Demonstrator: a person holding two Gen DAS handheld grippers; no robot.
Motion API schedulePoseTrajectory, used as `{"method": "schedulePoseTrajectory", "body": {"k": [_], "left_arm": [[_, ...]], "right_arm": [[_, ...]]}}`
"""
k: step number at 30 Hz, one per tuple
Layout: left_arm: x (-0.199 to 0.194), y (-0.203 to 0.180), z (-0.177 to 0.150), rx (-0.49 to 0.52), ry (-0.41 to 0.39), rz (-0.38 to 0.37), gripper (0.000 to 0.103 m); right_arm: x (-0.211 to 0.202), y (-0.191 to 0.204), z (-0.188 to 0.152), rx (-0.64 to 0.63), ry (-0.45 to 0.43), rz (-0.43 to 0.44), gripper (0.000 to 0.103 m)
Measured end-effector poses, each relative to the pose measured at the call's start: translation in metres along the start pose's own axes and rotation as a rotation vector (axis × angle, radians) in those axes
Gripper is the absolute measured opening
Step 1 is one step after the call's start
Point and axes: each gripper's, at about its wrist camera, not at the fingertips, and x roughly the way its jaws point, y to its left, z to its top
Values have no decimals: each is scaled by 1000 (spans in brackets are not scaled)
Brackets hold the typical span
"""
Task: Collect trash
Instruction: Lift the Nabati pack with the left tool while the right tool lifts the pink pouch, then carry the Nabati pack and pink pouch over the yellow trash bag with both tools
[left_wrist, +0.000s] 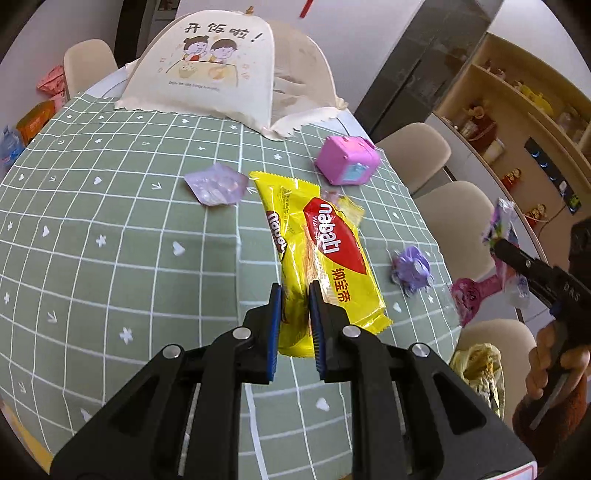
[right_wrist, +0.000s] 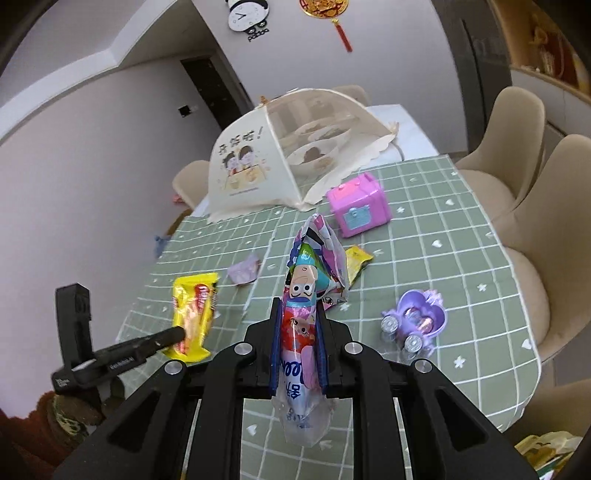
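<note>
My left gripper (left_wrist: 293, 291) is shut on the near end of a yellow Nabati wafer wrapper (left_wrist: 332, 243), which sticks out ahead of the fingers above the green checked tablecloth (left_wrist: 110, 240). The right wrist view shows the same wrapper (right_wrist: 195, 310) in the left gripper (right_wrist: 181, 334) by the table's left edge. My right gripper (right_wrist: 297, 306) is shut on a colourful cartoon-printed plastic wrapper (right_wrist: 306, 280), held upright over the table. In the left wrist view that wrapper (left_wrist: 500, 218) and the right gripper (left_wrist: 496, 245) are off the table's right side.
On the cloth lie a lilac wrapper (left_wrist: 218, 183), a small yellow wrapper (right_wrist: 356, 260), a pink toy box (left_wrist: 347, 158) and a purple toy carriage (right_wrist: 417, 321). A mesh food cover (left_wrist: 207, 70) stands at the back. Beige chairs (right_wrist: 517, 206) line the right side. A yellowish bag (left_wrist: 480, 369) hangs below the table edge.
</note>
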Motion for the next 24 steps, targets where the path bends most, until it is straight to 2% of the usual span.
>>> {"method": "schedulePoseTrajectory", "body": {"k": [2, 3, 4, 6, 9, 15, 19, 20, 21, 24], "left_arm": [[1, 1, -6, -5, 7, 3, 15], [1, 3, -9, -14, 16, 2, 15], [2, 6, -10, -18, 23, 0, 15], [4, 12, -13, -23, 35, 2, 15], [8, 26, -15, -47, 55, 24, 15], [12, 52, -16, -85, 72, 49, 15], [14, 58, -15, -86, 78, 47, 15], [14, 57, -14, -82, 78, 42, 15], [14, 55, -14, -77, 77, 38, 15], [13, 44, -11, -43, 66, 15, 15]], "right_arm": [[14, -4, -4, 31, 71, 74, 17], [28, -6, -10, 46, 129, 79, 21], [39, -6, -15, 47, 164, 56, 25], [60, -7, -26, 31, 203, 8, 39], [75, -9, -34, 23, 211, 22, 52], [80, -8, -34, -29, 244, -73, 52], [72, -8, -41, -104, 217, -156, 52], [67, -7, -44, -123, 199, -162, 50], [61, -4, -46, -145, 182, -177, 40], [47, 0, -50, -183, 156, -242, 24]]}}
